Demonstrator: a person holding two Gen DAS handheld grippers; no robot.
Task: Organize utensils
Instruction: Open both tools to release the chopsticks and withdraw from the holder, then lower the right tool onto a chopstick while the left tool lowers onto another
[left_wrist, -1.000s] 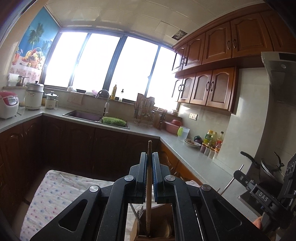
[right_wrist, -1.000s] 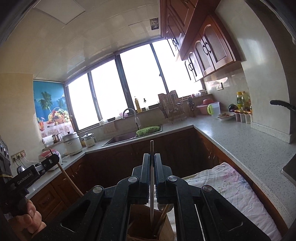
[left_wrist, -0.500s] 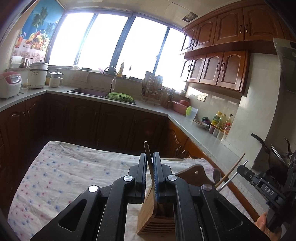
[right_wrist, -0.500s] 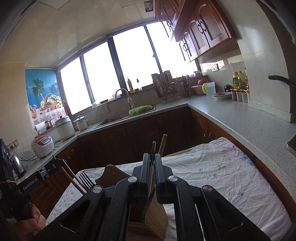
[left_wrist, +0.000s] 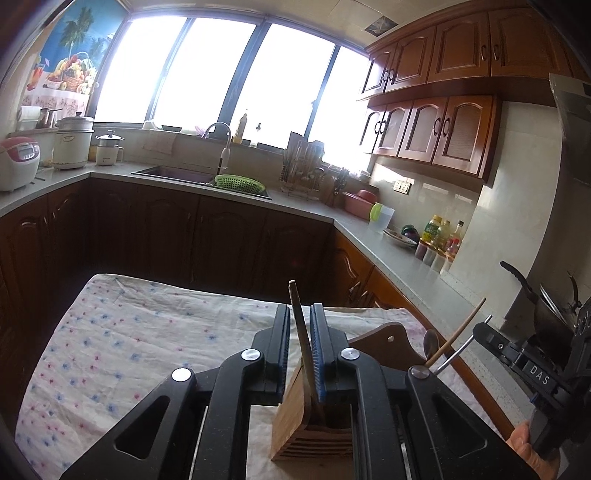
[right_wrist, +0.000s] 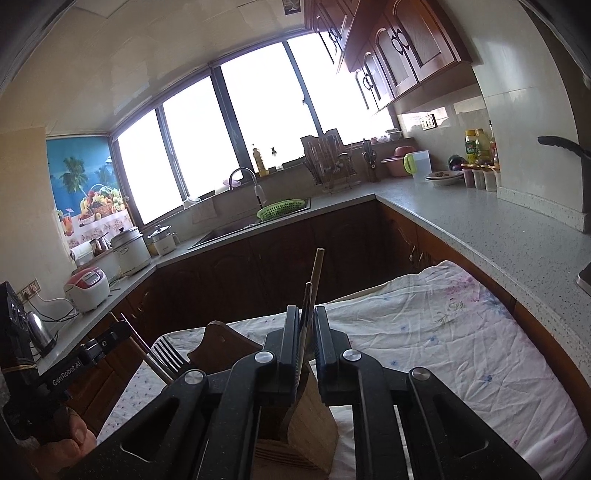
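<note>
Two grippers of yours hover over the wooden utensil block (left_wrist: 314, 424) near you on the flowered cloth (left_wrist: 122, 343). Your left gripper (left_wrist: 300, 332) is parting its jaws around a dark wooden handle (left_wrist: 297, 314) that leans loose between them, its lower end already in a slot. Your right gripper (right_wrist: 306, 325) is likewise letting go of a thin dark-handled utensil (right_wrist: 306, 295) standing in the block, so both can drop in upright.

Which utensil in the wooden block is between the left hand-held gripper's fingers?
The dark wooden handle, leaning between the opening jaws of the left hand-held gripper. The spoon and pale stick stand off to its right, outside them.
</note>
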